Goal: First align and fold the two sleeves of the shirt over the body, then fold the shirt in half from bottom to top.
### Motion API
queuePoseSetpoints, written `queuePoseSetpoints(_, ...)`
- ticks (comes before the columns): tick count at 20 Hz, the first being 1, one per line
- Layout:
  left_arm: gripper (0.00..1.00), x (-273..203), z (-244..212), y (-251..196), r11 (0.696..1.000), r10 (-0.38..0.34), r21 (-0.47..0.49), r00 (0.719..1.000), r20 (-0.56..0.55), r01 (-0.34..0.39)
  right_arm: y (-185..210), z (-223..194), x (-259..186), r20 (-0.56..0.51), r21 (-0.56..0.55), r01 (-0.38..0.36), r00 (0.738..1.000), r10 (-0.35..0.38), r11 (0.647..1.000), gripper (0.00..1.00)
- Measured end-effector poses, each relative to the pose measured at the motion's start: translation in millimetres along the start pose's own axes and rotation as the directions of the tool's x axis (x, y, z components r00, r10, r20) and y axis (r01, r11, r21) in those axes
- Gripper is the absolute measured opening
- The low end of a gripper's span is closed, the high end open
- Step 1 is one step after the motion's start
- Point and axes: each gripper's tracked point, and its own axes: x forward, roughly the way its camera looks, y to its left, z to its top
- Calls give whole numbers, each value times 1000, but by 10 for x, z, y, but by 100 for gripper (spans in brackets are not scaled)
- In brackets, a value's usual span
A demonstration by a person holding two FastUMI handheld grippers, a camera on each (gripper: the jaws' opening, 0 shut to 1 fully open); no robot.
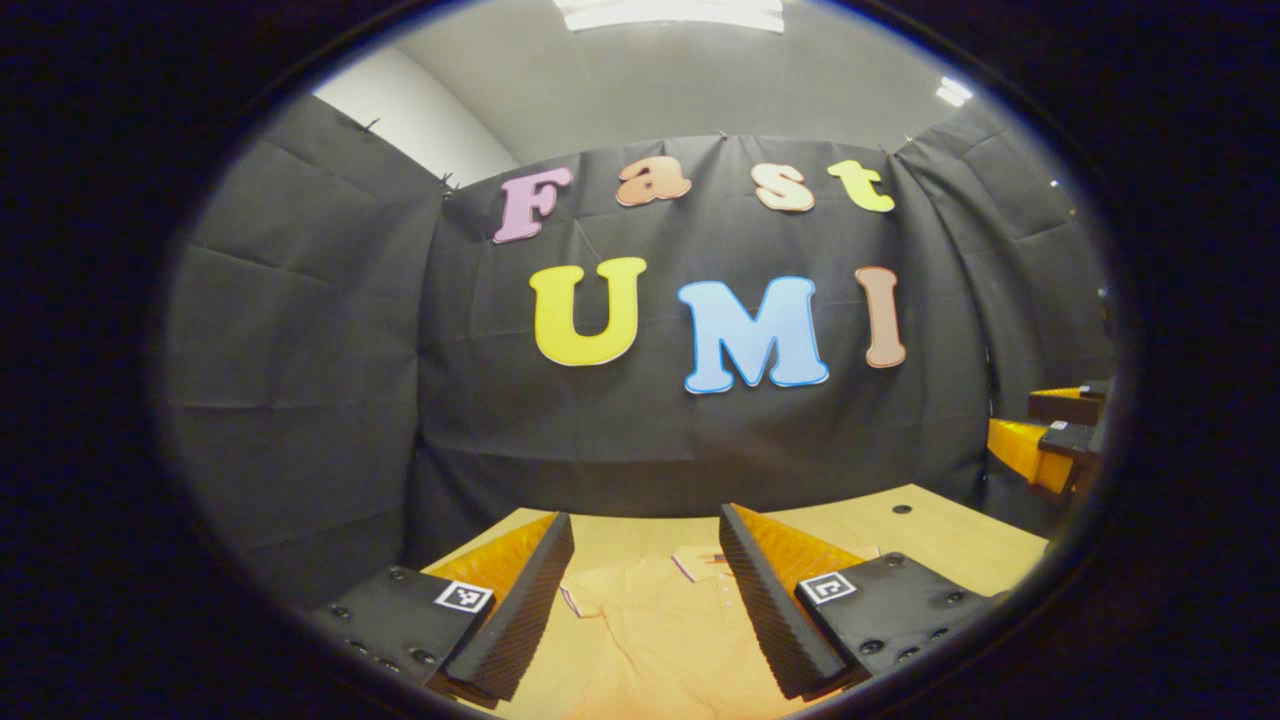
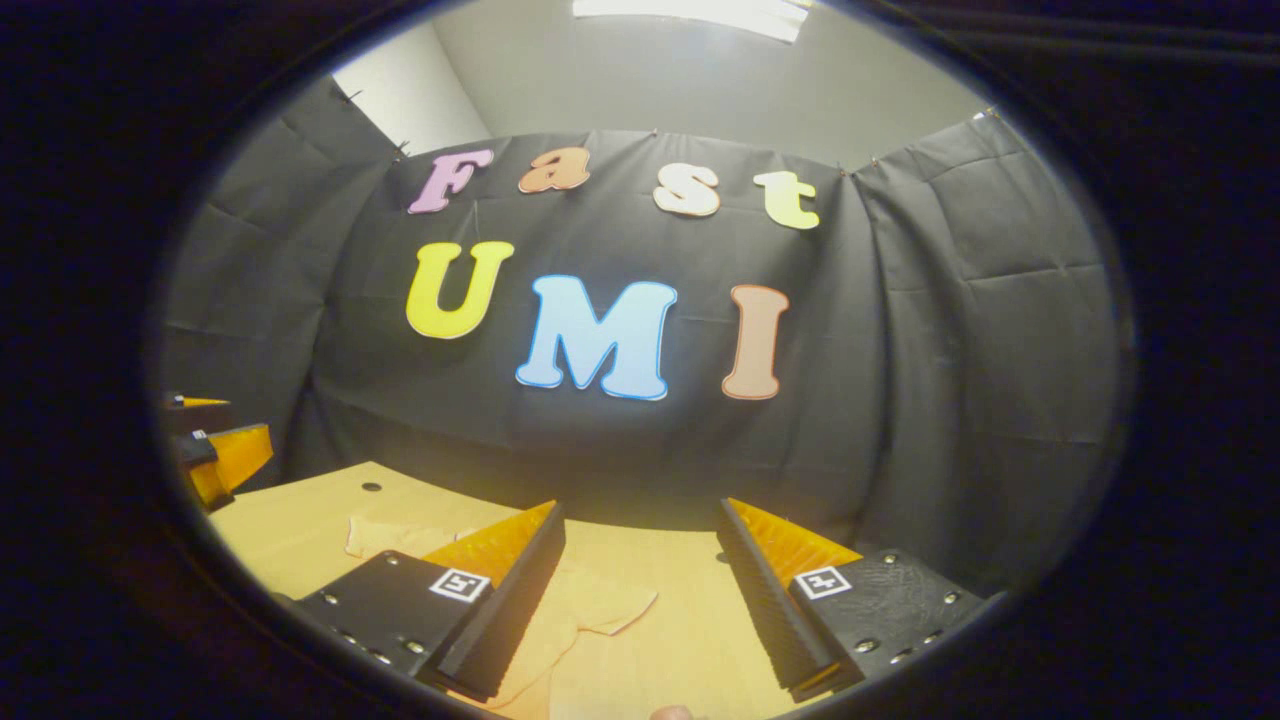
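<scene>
A pale orange shirt [image 1: 660, 630] lies flat on the wooden table [image 1: 930, 540], its collar towards the back wall. My left gripper [image 1: 645, 535] hovers open above the shirt's chest, nothing between its fingers. In the right gripper view a sleeve of the shirt [image 2: 585, 610] spreads out on the table [image 2: 300, 520], and more of the cloth shows to the left. My right gripper [image 2: 640, 525] stands open above that sleeve, holding nothing. Each gripper shows at the edge of the other's view: the right gripper [image 1: 1050, 440] and the left gripper [image 2: 215, 450].
Black cloth walls close the booth behind and on both sides. The table's far edge runs just below the back wall. A small dark hole [image 1: 902, 509] marks the tabletop near the far right corner, seen also as a hole [image 2: 371, 487] from the right gripper.
</scene>
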Motion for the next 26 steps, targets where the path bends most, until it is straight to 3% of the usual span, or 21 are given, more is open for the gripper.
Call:
queuePoseSetpoints(3, 98, 110, 30, 19, 1000, 9, -23, 1000, 4, -8, 118, -77, 197, -31, -4, -27, 999, 26, 1000, 95)
queuePoseSetpoints(14, 99, 241, -97, -53, 998, -55, -27, 997, -55, 53, 152, -711, 874, -195, 23, 6, 981, -2, 1000, 95)
queuePoseSetpoints(19, 98, 284, -146, -64, 998, -57, -42, 995, -84, 53, 112, -1200, 1282, -318, 114, 32, 948, 6, 993, 95)
queuePoseSetpoints(22, 95, 284, -174, -28, 999, -46, -26, 995, -89, 44, 41, -1509, 1530, -384, 106, 62, 923, -17, 992, 95)
queuePoseSetpoints(26, 98, 287, -227, 4, 999, -39, -19, 993, -114, 37, 37, -1826, 1759, -451, 107, 78, 892, -22, 991, 96)
